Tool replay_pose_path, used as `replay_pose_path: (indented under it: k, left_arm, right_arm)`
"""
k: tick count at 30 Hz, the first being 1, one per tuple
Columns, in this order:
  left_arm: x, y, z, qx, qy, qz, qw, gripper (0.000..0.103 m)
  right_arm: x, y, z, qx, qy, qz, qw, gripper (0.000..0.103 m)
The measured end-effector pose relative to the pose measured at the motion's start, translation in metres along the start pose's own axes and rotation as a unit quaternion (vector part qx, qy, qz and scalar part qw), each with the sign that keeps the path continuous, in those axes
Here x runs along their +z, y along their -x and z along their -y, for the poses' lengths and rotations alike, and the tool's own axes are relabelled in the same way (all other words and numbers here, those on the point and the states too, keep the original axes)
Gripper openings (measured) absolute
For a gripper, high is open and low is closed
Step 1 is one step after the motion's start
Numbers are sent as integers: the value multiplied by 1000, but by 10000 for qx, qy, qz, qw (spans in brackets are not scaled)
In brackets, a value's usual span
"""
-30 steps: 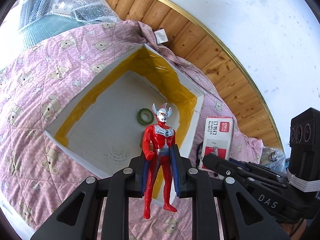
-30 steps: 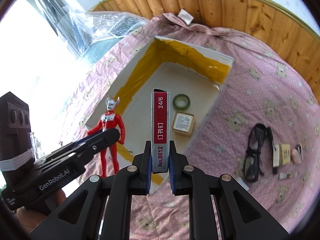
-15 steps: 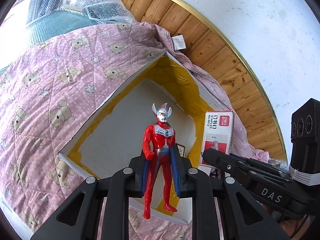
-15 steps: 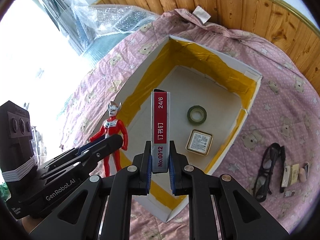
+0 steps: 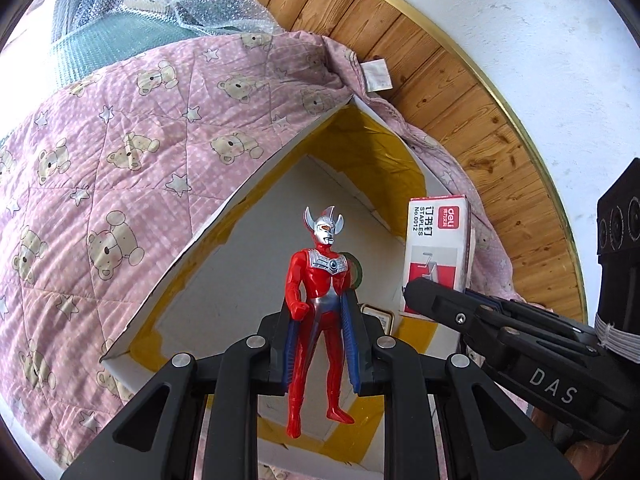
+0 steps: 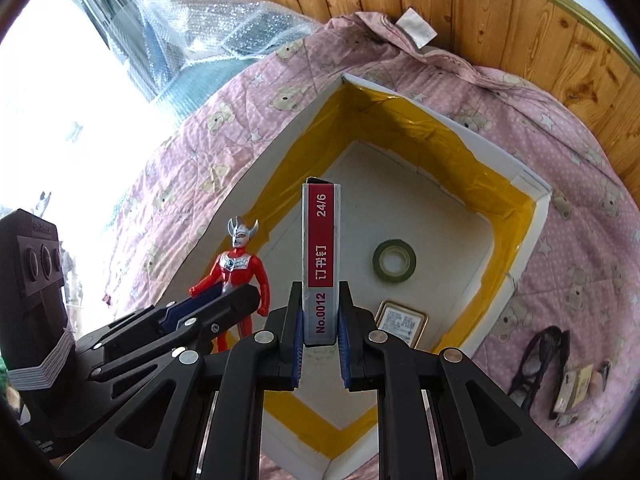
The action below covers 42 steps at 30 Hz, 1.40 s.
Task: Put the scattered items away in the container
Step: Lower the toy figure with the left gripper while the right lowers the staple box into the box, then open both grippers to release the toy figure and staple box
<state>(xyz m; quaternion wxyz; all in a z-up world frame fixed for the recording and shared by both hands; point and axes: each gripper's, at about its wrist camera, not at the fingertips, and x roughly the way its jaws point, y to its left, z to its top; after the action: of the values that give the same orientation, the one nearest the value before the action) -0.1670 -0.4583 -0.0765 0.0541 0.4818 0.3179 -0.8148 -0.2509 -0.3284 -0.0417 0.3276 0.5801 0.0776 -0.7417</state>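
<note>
Spread across everything, a pink bear-print quilt (image 6: 580,184). Resting on it, an open white box (image 6: 538,216) lined with yellow tape, holding a green tape roll (image 6: 394,261) and a small square tin (image 6: 402,319) on its floor. Over the box, the left gripper (image 5: 320,340) clenched on a red toy figure (image 5: 318,292), upright; beside it, the right gripper (image 6: 320,340) clamped on a staple box (image 6: 321,256), standing on end. Out on the quilt right of the box, black glasses (image 6: 540,356) and small bits just beside them.
</note>
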Motion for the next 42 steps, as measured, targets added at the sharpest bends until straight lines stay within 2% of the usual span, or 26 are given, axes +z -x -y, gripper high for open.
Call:
replay_pose_path:
  k: [10,14,15,16,17,18,27,33,42]
  left_arm:
    - [11,-22,-3,110,73,-102,9999,21]
    - [16,-32,-7,213,85,-147,9996,22]
    - [17,-35,-8,248,81,-172,9995,23]
    - [19,-41,-10,277,68,-230,9993,29]
    - [20,-45,-12,302,68,-282,9991,34]
    - [20,-47,-15,317,92,-319,9989,36]
    - [11,-45,-24,365,48,-440,9984,36]
    - [2,-26,-29,255,110,-423,9987,36]
    - [-13,-5,-9,228,-148,-411,9988,36]
  right_arm:
    - [27,-23,5,-42,121,-124,9998,15]
    - [39,-30,9,-82,190,-43,9998,17]
    - [41,-32,10,-116,205,-14,9997,19]
    - [43,-34,12,-188,211,7,9996,31]
    - [45,-35,15,-245,178,22,9995,39]
    - [45,-36,20,-254,85,27,9996,46]
    - [19,-31,45,-97,-332,-107,9993,46]
    - [-6,-21,37,79,-365,-132,9992,45]
    - [-33,-3,23,208,-369,-74,9991,46]
